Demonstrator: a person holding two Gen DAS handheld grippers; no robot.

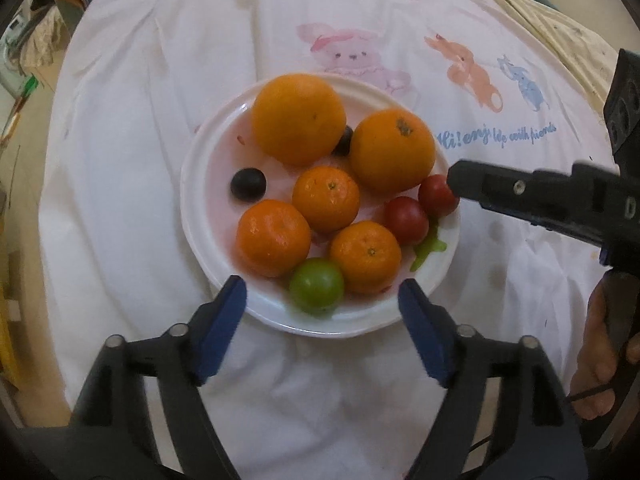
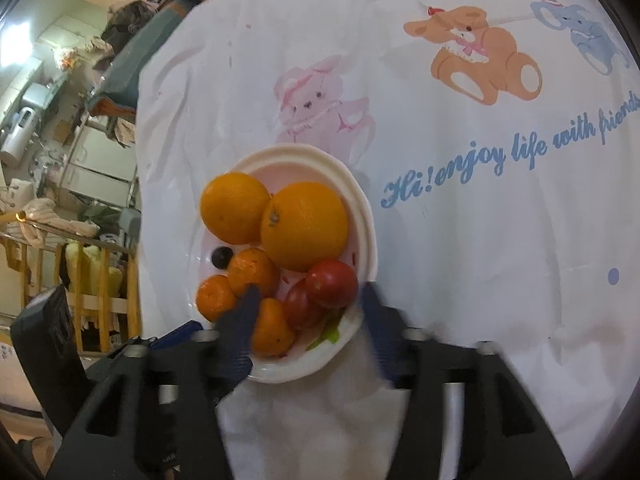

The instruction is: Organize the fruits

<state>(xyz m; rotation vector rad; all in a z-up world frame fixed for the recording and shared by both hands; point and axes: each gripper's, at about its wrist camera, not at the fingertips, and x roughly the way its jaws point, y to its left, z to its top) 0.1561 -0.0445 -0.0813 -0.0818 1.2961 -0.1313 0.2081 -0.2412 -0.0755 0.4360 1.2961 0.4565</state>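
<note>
A white plate (image 1: pixel 192 216) on a white printed cloth holds two big oranges (image 1: pixel 299 118), three small mandarins (image 1: pixel 326 199), two red tomatoes (image 1: pixel 406 220), a green fruit (image 1: pixel 317 287) and two dark grapes (image 1: pixel 248 184). My left gripper (image 1: pixel 322 300) is open at the plate's near rim, the green fruit between its blue fingers. My right gripper (image 2: pixel 308 296) is open over the plate's edge (image 2: pixel 366 216), its fingers either side of the two tomatoes (image 2: pixel 332 283). It enters the left wrist view from the right, a fingertip (image 1: pixel 460 180) next to a tomato.
The cloth (image 1: pixel 160 120) has cartoon animals (image 2: pixel 480 52) and blue lettering beyond the plate. A green smear (image 1: pixel 428 248) lies on the plate's right side. Clutter, furniture and a wooden rail (image 2: pixel 60 272) lie off the cloth's left edge.
</note>
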